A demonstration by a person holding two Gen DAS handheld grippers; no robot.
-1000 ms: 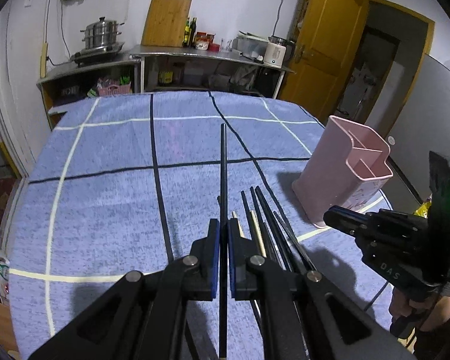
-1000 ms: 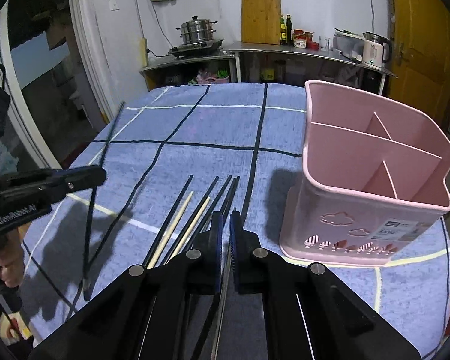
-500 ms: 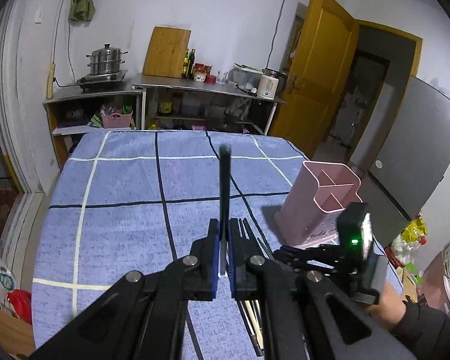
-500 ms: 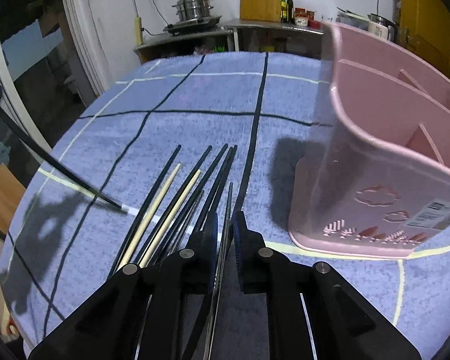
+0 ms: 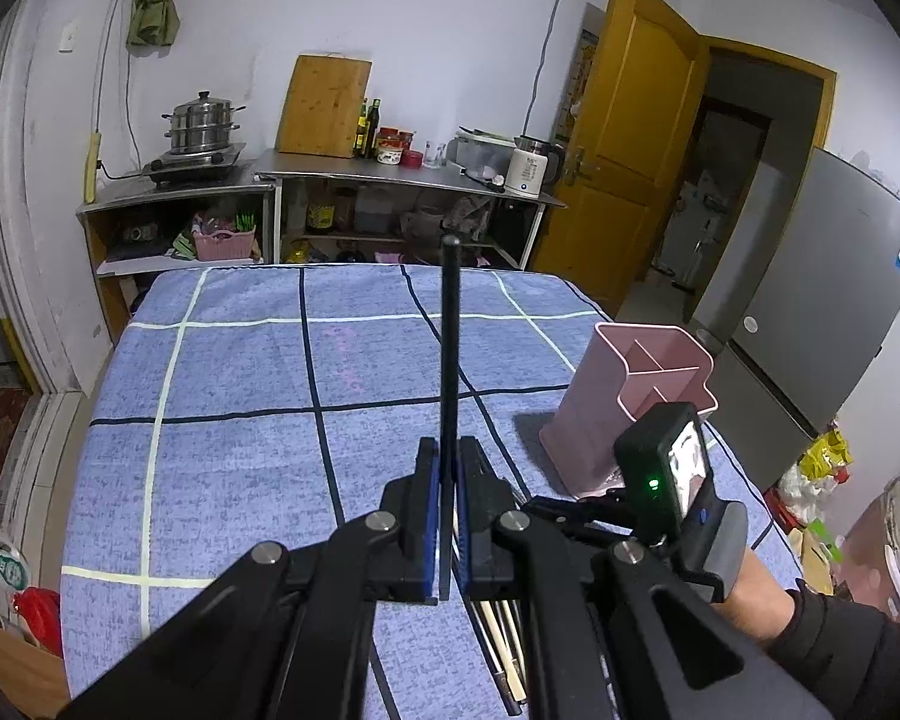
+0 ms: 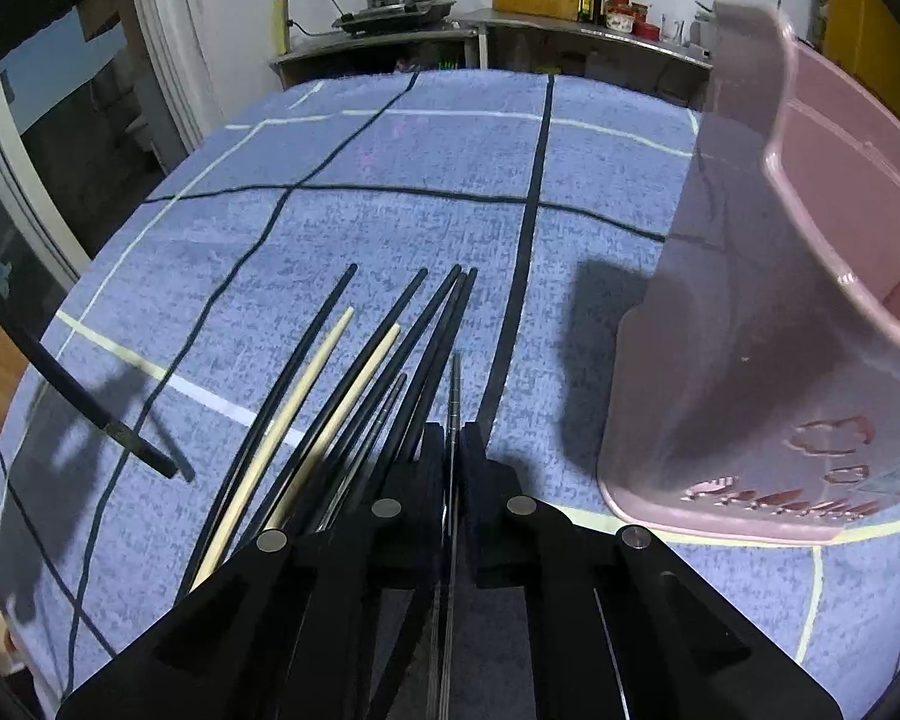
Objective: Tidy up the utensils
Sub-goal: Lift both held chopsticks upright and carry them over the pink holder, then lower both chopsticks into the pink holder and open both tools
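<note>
My left gripper (image 5: pixel 448 450) is shut on a black chopstick (image 5: pixel 450 348) that sticks out forward above the blue checked tablecloth (image 5: pixel 240 450). The same chopstick (image 6: pixel 90 414) hangs at the left of the right wrist view. My right gripper (image 6: pixel 453 432) is low over a bundle of chopsticks (image 6: pixel 414 360), black, pale wooden and metal, lying on the cloth. Its jaws are closing on a thin metal chopstick (image 6: pixel 455 384) at the bundle's right side. A pink divided utensil holder (image 6: pixel 750 330) stands just right of it and is also seen in the left wrist view (image 5: pixel 594 420).
A person's hand (image 5: pixel 750 582) in a dark sleeve holds the right gripper. Beyond the table's far edge are a steel counter (image 5: pixel 390 174) with a steamer pot, a cutting board, bottles and a kettle. A yellow door and a grey fridge (image 5: pixel 810 300) are at the right.
The left gripper rose with the black chopstick, lifting it off the cloth. The right gripper sank toward the bundle beside the holder, with the thin metal chopstick still between its fingers.
</note>
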